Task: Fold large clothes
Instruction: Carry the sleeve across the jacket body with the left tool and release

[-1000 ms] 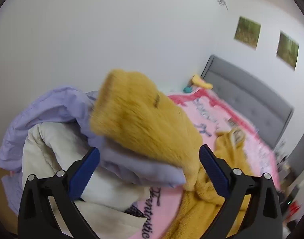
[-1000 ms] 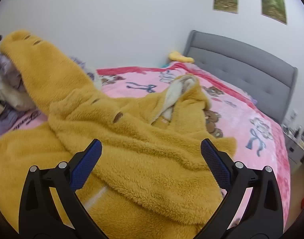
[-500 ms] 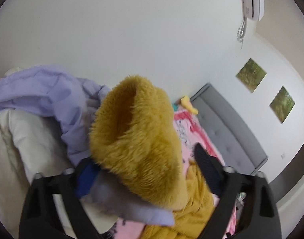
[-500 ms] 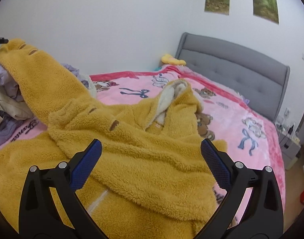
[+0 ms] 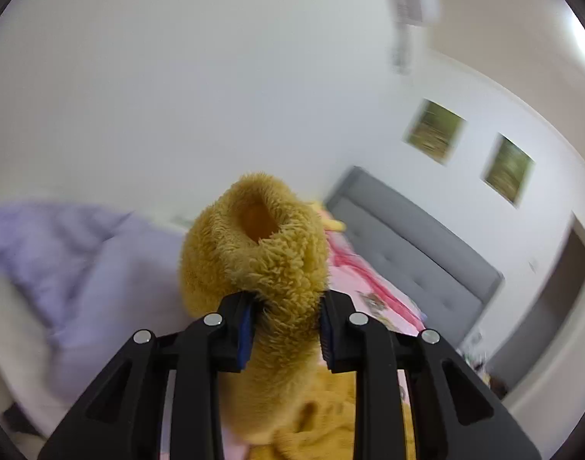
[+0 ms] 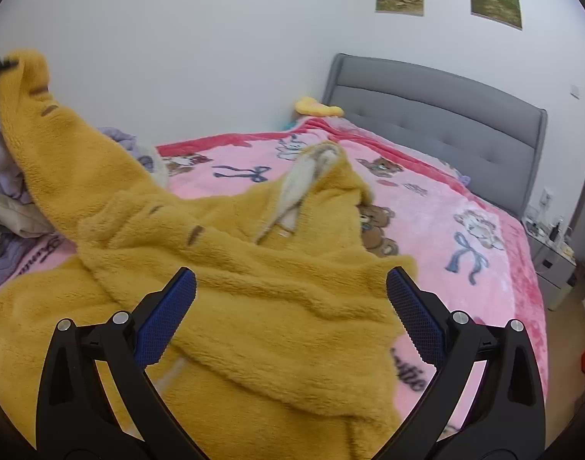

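Note:
A large fluffy mustard-yellow garment (image 6: 254, 287) lies spread over the pink blanket (image 6: 465, 237) on the bed. My left gripper (image 5: 284, 335) is shut on the garment's sleeve cuff (image 5: 254, 249) and holds it raised, with the cuff opening facing the camera. In the right wrist view that sleeve (image 6: 43, 134) rises up to the far left, where the left gripper is barely seen at the frame edge. My right gripper (image 6: 290, 299) is open and empty, hovering over the middle of the garment.
A pile of lilac and cream laundry (image 5: 62, 260) sits at the left end of the bed, also visible in the right wrist view (image 6: 4, 191). A grey headboard (image 6: 445, 115) stands at the back right. A yellow toy (image 6: 317, 107) lies by the wall. A nightstand (image 6: 557, 253) stands at the right.
My left gripper has closed on the sleeve cuff and lifted it upward, tilting its view toward the wall. My right gripper stays open over the garment, barely moved.

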Tool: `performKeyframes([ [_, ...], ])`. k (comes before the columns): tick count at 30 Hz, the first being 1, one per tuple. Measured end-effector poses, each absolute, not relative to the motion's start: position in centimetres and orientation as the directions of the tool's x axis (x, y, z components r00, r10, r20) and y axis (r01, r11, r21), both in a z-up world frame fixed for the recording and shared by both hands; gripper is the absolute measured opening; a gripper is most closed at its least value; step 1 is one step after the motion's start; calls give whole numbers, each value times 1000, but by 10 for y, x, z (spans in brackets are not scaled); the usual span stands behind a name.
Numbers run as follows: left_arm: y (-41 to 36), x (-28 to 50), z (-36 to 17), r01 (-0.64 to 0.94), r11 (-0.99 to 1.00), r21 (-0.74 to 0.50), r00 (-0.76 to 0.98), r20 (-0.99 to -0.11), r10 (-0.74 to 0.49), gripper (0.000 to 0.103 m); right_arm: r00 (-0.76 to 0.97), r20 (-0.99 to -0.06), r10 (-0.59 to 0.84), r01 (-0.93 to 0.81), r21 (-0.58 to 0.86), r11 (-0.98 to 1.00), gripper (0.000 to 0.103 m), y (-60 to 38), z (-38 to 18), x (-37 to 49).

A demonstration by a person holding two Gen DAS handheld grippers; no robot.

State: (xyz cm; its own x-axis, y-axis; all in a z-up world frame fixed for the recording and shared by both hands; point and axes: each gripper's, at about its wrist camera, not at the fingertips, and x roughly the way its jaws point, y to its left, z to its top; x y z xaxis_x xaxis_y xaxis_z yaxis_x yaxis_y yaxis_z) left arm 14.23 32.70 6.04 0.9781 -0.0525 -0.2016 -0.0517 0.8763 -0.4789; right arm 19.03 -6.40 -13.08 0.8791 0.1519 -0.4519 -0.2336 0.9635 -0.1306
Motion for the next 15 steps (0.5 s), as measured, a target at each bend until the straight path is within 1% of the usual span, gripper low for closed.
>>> performKeyframes([
  [1, 312, 145, 67, -16, 889, -457, 979, -186, -79, 26, 878, -457, 146, -227, -127, 966, 95, -67, -131, 191],
  [3, 256, 158, 78, 103, 911, -399, 974, -147, -175, 26, 875, -467, 129, -206, -119, 971, 95, -79, -131, 193],
  [5, 207, 176, 77, 186, 919, -348, 953, -164, -255, 26, 872, -482, 86, -167, -128, 978, 95, -93, -134, 194],
  [8, 128, 208, 46, 284, 908, -308, 904, -230, -361, 26, 858, -513, 35, -119, -130, 984, 95, -116, -141, 197],
  [10, 73, 231, 5, 333, 893, -301, 855, -303, -421, 26, 839, -544, -2, -77, -123, 989, 95, -137, -149, 195],
  [13, 7, 254, -56, 381, 868, -319, 782, -390, -487, 26, 818, -573, -57, -25, -133, 991, 95, -167, -158, 187],
  [15, -21, 250, -92, 396, 868, -300, 751, -438, -494, 26, 807, -584, -86, 4, -141, 990, 95, -185, -163, 179],
])
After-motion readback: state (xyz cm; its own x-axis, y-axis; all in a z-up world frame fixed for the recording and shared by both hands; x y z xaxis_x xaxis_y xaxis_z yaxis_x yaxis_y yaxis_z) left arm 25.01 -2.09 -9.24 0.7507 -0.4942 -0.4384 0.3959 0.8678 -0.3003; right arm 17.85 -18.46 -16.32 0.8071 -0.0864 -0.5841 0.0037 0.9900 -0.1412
